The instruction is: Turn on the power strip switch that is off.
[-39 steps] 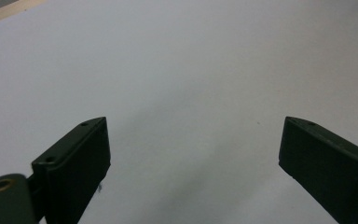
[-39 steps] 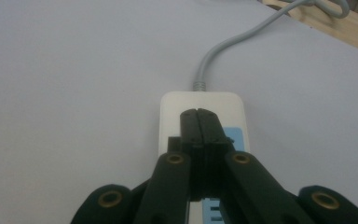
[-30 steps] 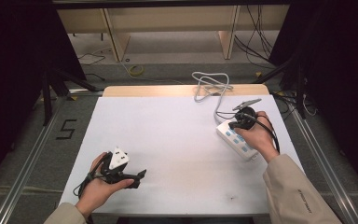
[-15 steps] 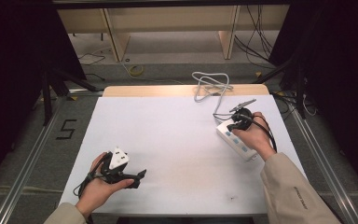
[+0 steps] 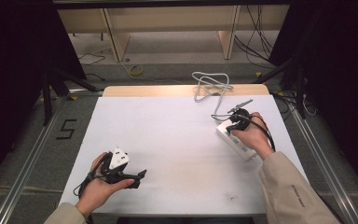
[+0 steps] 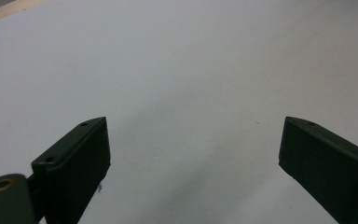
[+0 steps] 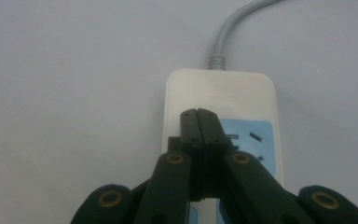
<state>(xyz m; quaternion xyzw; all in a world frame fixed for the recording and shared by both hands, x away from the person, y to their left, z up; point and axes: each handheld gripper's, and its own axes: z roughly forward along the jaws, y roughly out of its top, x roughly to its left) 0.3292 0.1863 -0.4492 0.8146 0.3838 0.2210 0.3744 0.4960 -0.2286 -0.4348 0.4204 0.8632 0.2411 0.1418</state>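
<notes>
White sheeting is covering the table (image 5: 182, 140), with a strip of bare wood being left exposed along the far edge. Grey floor is being seen around it, marked with a black figure 5 (image 5: 66, 129) at the left.

Toward the right edge of the table, a white power strip (image 5: 235, 141) is lying flat, angled so that its cord end is pointing toward the far side. In the right gripper view its pale blue socket panel (image 7: 256, 140) is being partly covered by the jaws. A grey cord (image 5: 209, 86) is running from the strip's far end and is being left in loose loops at the far edge of the table.

The right gripper (image 5: 237, 121) is being held by the person's right hand (image 5: 251, 135) directly over the far half of the strip. Its jaws are pressed together with nothing between them, tips over the strip's top face; whether contact is being made cannot be told.

The left gripper (image 5: 137, 178) is being held in the left hand (image 5: 103, 184) near the front-left corner of the table, well apart from the strip. Its jaws are spread wide over bare white surface, nothing being pinched. A light-coloured plate (image 5: 118, 157) is being carried on top of it.
</notes>
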